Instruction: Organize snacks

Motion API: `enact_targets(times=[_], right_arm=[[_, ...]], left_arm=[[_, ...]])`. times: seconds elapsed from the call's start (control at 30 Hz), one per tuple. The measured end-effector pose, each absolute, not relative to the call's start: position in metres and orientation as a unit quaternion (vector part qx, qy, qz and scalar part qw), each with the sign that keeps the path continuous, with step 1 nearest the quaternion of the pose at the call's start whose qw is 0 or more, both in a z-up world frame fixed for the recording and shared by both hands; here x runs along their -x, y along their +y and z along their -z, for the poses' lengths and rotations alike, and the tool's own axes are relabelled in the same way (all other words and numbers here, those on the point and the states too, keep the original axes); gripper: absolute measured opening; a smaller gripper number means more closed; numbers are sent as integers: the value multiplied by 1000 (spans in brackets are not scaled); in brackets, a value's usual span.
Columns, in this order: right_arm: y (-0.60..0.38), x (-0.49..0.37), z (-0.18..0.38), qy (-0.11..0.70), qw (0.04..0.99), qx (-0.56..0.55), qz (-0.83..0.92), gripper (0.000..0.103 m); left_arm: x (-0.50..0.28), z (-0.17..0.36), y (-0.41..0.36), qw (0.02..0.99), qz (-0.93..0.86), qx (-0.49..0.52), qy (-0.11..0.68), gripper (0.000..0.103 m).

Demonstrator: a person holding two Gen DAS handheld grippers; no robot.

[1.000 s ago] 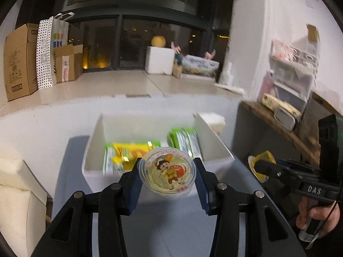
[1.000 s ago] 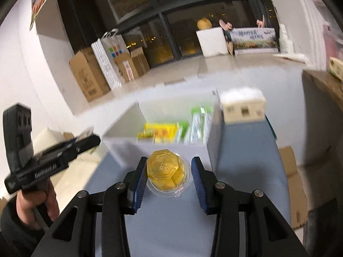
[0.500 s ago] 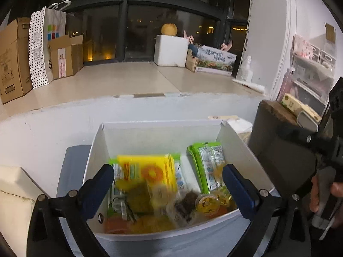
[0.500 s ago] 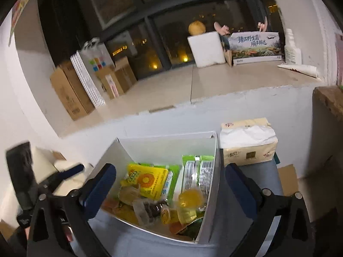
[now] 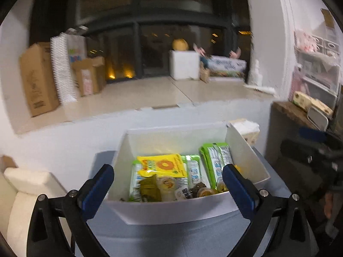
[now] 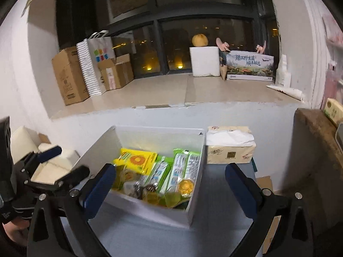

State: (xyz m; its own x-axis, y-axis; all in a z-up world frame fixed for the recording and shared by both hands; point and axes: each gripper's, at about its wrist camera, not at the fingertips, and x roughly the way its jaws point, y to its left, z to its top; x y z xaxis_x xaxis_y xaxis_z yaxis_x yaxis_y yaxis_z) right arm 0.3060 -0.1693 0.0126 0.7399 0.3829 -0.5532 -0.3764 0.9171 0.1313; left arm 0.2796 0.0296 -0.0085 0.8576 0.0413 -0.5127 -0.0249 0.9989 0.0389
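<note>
A second ago each gripper held a jelly cup over the grey table; now both cups lie inside the white box (image 5: 242, 150) among the other snacks, and both grippers have drawn back from it.

The left gripper (image 5: 167, 190) hangs in front of the box's near wall, jaws spread wide, holding nothing. The right gripper (image 6: 170, 189) sits off the box's near right corner, jaws equally wide and empty.

Inside the box, a yellow packet (image 5: 163, 165) lies toward the back, green-wrapped bars (image 6: 182, 167) run along the right side, and small cups, including an amber jelly cup (image 6: 186, 186), crowd the near edge. A tissue pack (image 6: 230, 147) sits just beside the box's far right corner.

The likely risks: the loose cups are piled against the near wall, so a careless reach could tip them or spill one out. The box looks light, and a wide finger catching its rim could drag it across the table (image 6: 218, 224). The two grippers are also near each other and could collide.
</note>
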Motion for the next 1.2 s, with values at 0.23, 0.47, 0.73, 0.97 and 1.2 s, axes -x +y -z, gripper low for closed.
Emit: enact_targets(times=[0.23,0.47,0.73,0.97,1.2], right_arm=[[-163,-239,-26,277,938,39,-203,103],[-168,-180,-27,280,936,45,-207,103],[-178,-118,-19,289,936,38,-196,103],[-190,-81,1,317,930,21,-187,103],[-189,-73,-4,311,932,22,-186,103]], left_arm=[[-215,-5,21,967,-12,8,256,103],[-153,-6,29,963,-24,41,265,103],[-83,-5,25,959,-27,34,280,103],[-31,-3,22,957,-26,32,286,103],[-20,-4,17,957,-21,29,287,103]])
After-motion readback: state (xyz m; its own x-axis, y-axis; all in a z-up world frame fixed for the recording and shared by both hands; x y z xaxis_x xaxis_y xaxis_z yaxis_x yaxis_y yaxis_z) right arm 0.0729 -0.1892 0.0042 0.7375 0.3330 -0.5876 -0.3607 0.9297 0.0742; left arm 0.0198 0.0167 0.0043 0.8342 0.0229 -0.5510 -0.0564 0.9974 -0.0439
